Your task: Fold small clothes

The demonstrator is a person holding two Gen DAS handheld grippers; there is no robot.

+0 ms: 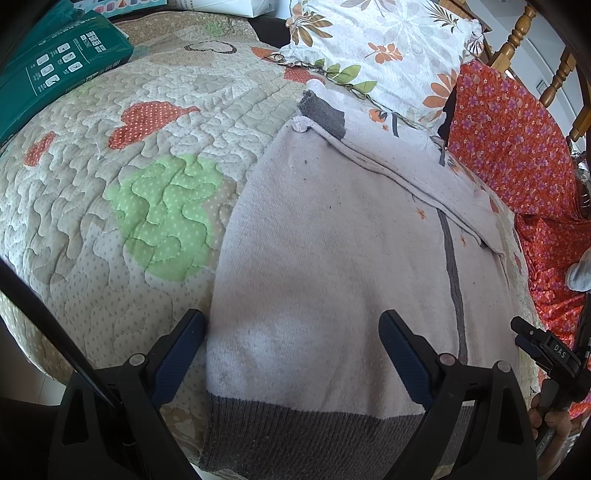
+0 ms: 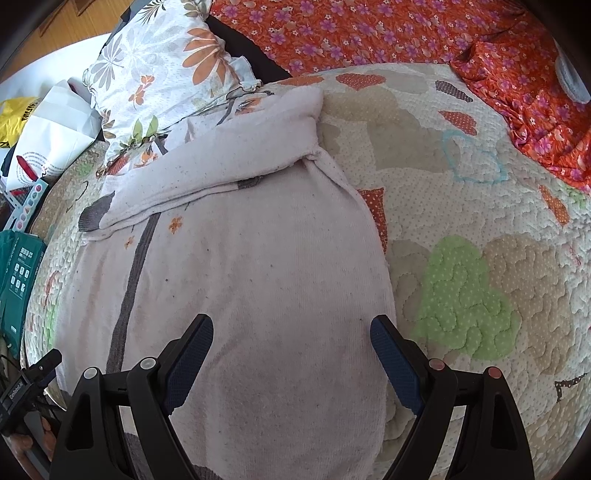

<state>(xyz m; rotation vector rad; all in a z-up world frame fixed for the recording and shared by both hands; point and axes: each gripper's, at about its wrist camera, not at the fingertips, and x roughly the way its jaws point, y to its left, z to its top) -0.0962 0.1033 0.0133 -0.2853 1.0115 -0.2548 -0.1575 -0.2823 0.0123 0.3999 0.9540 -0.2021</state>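
A pale lilac knit sweater (image 1: 332,236) with a grey ribbed hem (image 1: 303,432) and a grey stripe lies flat on the quilted bedspread (image 1: 110,192). Its sleeves are folded across the top, with a grey cuff (image 1: 321,112) showing. My left gripper (image 1: 291,332) hovers open over the sweater's lower left part, nothing between its fingers. In the right wrist view the same sweater (image 2: 240,280) fills the middle, and my right gripper (image 2: 291,332) stands open above its lower right edge, holding nothing. The other gripper's body (image 1: 546,354) shows at the right edge of the left view.
A floral pillow (image 1: 384,48) lies behind the sweater. An orange flowered cloth (image 2: 406,33) is heaped at the far side and right. A green pack (image 1: 48,70) and white bags (image 2: 55,122) sit at the left. A wooden bedpost (image 1: 517,37) stands behind.
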